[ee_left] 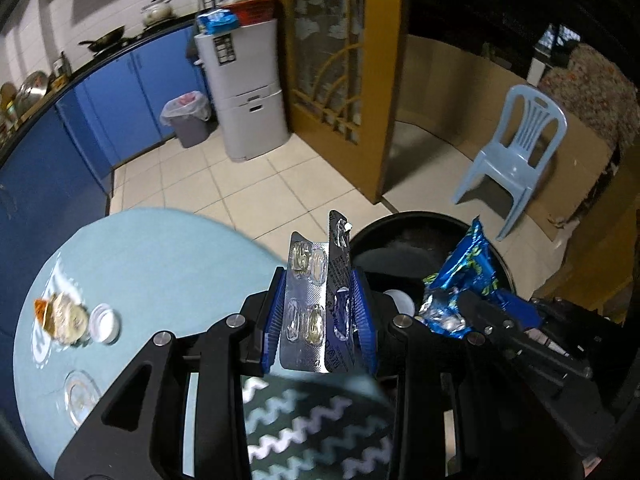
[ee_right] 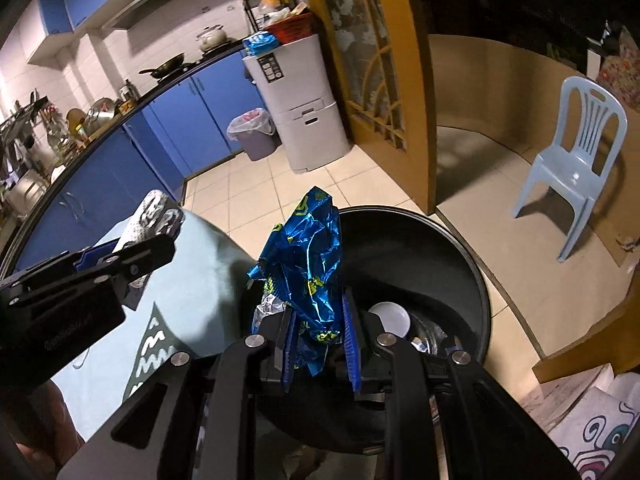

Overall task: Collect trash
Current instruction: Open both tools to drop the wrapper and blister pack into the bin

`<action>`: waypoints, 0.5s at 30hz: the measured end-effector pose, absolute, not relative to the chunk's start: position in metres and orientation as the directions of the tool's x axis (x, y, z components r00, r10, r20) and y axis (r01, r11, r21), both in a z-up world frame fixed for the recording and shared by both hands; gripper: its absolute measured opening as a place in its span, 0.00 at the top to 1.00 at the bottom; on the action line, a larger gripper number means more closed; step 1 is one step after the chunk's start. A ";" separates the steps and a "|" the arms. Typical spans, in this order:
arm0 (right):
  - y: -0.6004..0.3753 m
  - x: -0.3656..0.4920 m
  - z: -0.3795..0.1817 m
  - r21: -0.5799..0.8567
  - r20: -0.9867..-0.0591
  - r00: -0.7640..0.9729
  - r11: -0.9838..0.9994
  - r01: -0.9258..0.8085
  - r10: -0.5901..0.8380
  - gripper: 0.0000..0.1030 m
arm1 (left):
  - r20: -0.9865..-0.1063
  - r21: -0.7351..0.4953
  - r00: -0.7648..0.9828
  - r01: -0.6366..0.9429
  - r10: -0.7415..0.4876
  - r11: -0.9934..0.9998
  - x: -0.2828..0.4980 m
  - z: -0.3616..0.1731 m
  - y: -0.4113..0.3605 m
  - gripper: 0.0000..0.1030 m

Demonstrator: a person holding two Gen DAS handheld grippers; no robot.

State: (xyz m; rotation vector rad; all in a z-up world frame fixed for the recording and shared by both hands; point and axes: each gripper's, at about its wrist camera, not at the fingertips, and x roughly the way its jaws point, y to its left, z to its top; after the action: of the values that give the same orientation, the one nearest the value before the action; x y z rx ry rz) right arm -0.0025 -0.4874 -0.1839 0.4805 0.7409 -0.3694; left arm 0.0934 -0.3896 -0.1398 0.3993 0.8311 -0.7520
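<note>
Down by my left claw (ee_left: 320, 312), its cam shows 2 blue pads squeezed on a bent silver pill pack (ee_left: 316, 300). I count 1 pack, folded in 2 flaps. Some bubbles look empty, some have yellow pills; I can't count them well bc of glare. The pack's bottom edge sits low btwn the pads. It is over the table's right edge, next to the black bin (ee_left: 432, 240). Only part of the bin shows; my claws cover the rest. 1 white round thing (ee_left: 400, 300) lies inside it. On the light blue table (ee_left: 160, 256) I see 3 bits left: 1 crumpled yellowish wrapper (ee_left: 64, 316), 1 white cap (ee_left: 104, 322) touching it, and 1 clear round lid (ee_left: 80, 394), faint and hard to make out. My right claw (ee_left: 476, 312) shows at the right w/ the blue foil wrapper (ee_left: 468, 272), part cut off by its black frame.

Over on the right cam, my right claw (ee_right: 320, 344) is nearly shut, pinching 1 crinkly blue foil wrapper (ee_right: 308, 256). It sticks up high, so it hides some of the bin's (ee_right: 440, 240) rim. The wrapper is over the bin's left side. Inside I see the 1 white round thing (ee_right: 390, 316) and some shiny stuff I can't tell. My left claw (ee_right: 132, 248) is at the left, side on, w/ the pill pack (ee_right: 154, 216) blurry and half hidden. 1 pale blue chair (ee_right: 576, 160) stands far off. 1 grey bin w/ a bag (ee_right: 256, 132) is by the blue cupboards.
</note>
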 end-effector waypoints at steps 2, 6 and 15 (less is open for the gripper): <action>-0.493 -0.004 -0.185 0.280 -0.717 0.679 0.826 0.489 -0.159 0.81 | -0.784 0.039 0.438 0.743 -0.440 0.669 0.091 -0.142 -0.400 0.67; -0.503 -0.006 -0.190 0.289 -0.721 0.674 0.815 0.503 -0.160 0.81 | -0.796 0.041 0.422 0.753 -0.434 0.657 0.090 -0.149 -0.420 0.67; -0.522 -0.003 -0.201 0.303 -0.747 0.648 0.791 0.532 -0.149 0.78 | -0.808 0.057 0.428 0.741 -0.405 0.669 0.088 -0.158 -0.450 0.03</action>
State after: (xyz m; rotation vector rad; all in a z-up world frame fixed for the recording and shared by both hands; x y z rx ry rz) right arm -0.0031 -0.5224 -0.2014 0.5386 0.7758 -0.4090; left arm 0.0884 -0.4501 -0.1578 0.4423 0.8614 -0.7448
